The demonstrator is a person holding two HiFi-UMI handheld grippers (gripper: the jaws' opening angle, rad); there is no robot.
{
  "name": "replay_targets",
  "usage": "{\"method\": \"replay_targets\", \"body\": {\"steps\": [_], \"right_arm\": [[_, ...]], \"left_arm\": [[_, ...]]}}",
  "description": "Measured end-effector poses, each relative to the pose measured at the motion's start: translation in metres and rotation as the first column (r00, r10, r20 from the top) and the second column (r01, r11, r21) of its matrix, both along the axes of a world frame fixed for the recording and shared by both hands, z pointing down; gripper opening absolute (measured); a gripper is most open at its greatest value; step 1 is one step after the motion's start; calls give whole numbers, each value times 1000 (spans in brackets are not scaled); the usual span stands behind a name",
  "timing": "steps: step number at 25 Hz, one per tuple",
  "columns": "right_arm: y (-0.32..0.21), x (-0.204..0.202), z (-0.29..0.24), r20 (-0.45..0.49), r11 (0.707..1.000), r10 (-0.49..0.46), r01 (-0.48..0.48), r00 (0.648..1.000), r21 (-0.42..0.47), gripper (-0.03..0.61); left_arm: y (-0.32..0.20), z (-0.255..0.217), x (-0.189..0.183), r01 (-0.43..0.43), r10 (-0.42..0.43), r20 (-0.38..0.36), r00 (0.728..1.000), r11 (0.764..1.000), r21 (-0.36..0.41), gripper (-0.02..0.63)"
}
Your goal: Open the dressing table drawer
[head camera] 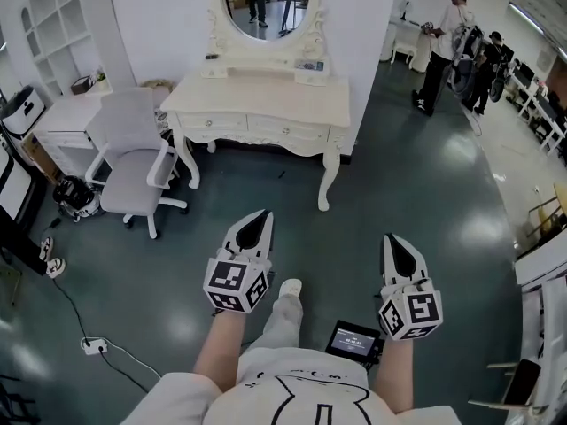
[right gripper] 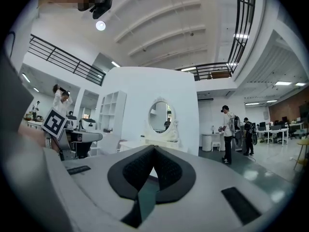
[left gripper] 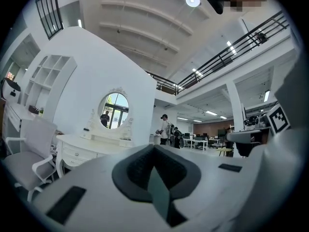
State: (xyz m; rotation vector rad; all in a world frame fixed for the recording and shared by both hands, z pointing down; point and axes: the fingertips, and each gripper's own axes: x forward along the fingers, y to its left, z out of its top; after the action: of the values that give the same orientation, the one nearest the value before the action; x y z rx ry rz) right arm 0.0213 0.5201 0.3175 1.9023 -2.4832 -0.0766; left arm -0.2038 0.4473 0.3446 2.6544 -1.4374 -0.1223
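Note:
The white dressing table (head camera: 266,100) with an oval mirror (head camera: 266,3) stands against the wall ahead of me. Two closed drawers (head camera: 288,131) run along its front. My left gripper (head camera: 263,214) is held level over the floor, well short of the table, shut and empty. Beside it, at the same distance, my right gripper (head camera: 391,239) is also shut with nothing in it. In the left gripper view the table (left gripper: 91,146) lies left of the closed left gripper (left gripper: 154,147). The right gripper view has the mirror (right gripper: 159,115) just above the closed right gripper (right gripper: 154,148).
A grey swivel chair (head camera: 133,162) stands left of the table, next to a white desk (head camera: 66,118). Cables and a power strip (head camera: 93,345) lie on the floor at lower left. Two people (head camera: 443,47) stand far back right. White furniture edges (head camera: 540,268) line the right side.

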Motion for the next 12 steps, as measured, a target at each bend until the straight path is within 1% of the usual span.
{"method": "replay_targets", "body": {"steps": [3, 12], "right_arm": [[-28, 10, 3, 4, 1000, 5, -5, 1000, -1, 18], [-141, 25, -5, -21, 1000, -11, 11, 1000, -9, 18]], "left_arm": [[-31, 3, 11, -10, 10, 13, 1000, 1000, 0, 5], [-149, -2, 30, -7, 8, 1, 1000, 1000, -9, 5]]}}
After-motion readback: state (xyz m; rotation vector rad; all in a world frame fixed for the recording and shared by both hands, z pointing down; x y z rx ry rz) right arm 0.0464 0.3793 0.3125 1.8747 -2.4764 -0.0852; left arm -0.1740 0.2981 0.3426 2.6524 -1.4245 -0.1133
